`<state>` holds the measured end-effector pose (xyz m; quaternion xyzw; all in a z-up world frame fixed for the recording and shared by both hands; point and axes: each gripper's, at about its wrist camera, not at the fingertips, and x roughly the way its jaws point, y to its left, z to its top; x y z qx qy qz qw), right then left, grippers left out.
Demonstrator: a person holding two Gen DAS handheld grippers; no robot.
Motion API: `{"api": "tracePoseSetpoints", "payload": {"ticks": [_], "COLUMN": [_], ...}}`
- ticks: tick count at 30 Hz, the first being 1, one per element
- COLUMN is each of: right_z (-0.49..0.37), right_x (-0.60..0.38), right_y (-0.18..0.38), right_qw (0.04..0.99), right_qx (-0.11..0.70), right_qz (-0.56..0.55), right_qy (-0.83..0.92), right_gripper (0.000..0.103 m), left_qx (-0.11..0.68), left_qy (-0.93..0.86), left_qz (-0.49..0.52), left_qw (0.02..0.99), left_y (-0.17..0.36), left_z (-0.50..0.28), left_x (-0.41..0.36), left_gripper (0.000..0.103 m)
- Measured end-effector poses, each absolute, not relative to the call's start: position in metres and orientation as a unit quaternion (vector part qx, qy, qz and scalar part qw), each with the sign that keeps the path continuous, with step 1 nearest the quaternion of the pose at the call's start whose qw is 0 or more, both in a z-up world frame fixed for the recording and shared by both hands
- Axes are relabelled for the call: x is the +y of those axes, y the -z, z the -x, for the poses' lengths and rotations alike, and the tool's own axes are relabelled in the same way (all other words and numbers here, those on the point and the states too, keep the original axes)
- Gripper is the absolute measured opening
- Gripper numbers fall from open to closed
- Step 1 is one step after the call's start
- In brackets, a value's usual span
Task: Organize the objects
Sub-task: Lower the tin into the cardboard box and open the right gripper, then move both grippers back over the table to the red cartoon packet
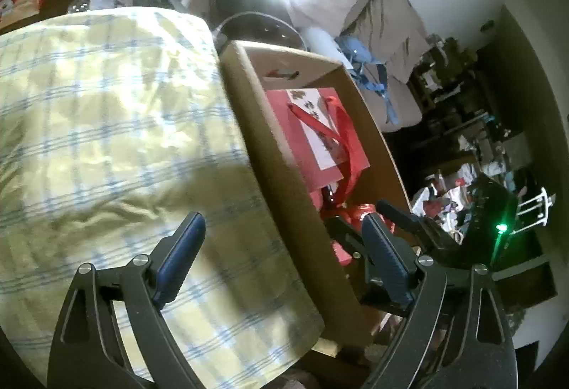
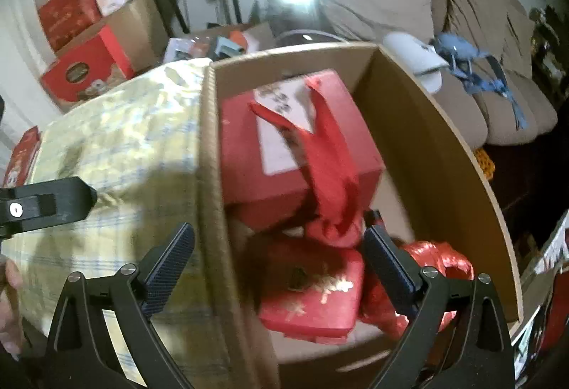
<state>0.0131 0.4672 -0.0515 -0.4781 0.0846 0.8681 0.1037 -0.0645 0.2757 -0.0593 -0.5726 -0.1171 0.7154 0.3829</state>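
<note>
An open cardboard box [image 1: 284,175] [image 2: 444,147] holds a red gift box with a white label and red ribbon handles [image 1: 313,136] [image 2: 295,154]. In front of it lie a flat red box with gold print [image 2: 313,296] and a shiny red wrapped item [image 2: 437,264]. My left gripper [image 1: 282,221] is open, spanning the box's left wall, with nothing held. My right gripper [image 2: 279,233] hangs open above the flat red box, with its left finger outside the wall and nothing between its pads. The right gripper's black body with a green light [image 1: 498,229] shows beyond the box.
A yellow plaid cloth [image 1: 106,122] [image 2: 124,147] covers the surface left of the box. Red cartons [image 2: 85,68] are stacked at the back left. A beige sofa [image 2: 462,33] with a blue cloth [image 2: 462,58] and a white item [image 2: 416,58] stands behind. A hand [image 2: 9,300] is at the left edge.
</note>
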Motion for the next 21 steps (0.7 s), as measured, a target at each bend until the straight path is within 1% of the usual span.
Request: {"api": "tracePoseSetpoints", "payload": {"ticks": [1, 2, 4, 11, 16, 21], "right_z": [-0.011, -0.010, -0.005, 0.018, 0.032, 0.048], "right_x": [0.461, 0.456, 0.444, 0.402, 0.380, 0.352], "right_y": [0.047, 0.045, 0.040, 0.032, 0.029, 0.027], "right_qw": [0.097, 0.093, 0.086, 0.058, 0.043, 0.029], "right_qx": [0.080, 0.078, 0.070, 0.048, 0.047, 0.025], "right_qz": [0.474, 0.472, 0.468, 0.464, 0.463, 0.466], "right_qy": [-0.872, -0.873, -0.877, -0.883, -0.884, -0.884], "right_gripper": [0.097, 0.097, 0.099, 0.102, 0.102, 0.102], "left_qx": [-0.117, -0.118, -0.120, -0.128, -0.132, -0.131], "left_qy": [-0.717, -0.720, -0.731, -0.756, -0.769, -0.783], "left_qz": [0.573, 0.572, 0.566, 0.555, 0.550, 0.544], "left_qw": [0.380, 0.375, 0.363, 0.323, 0.297, 0.271], "left_y": [0.059, 0.058, 0.056, 0.051, 0.049, 0.052], "left_z": [0.066, 0.067, 0.071, 0.086, 0.097, 0.101], "left_x": [0.271, 0.267, 0.253, 0.204, 0.169, 0.133], "left_gripper": [0.091, 0.097, 0.100, 0.101, 0.101, 0.101]}}
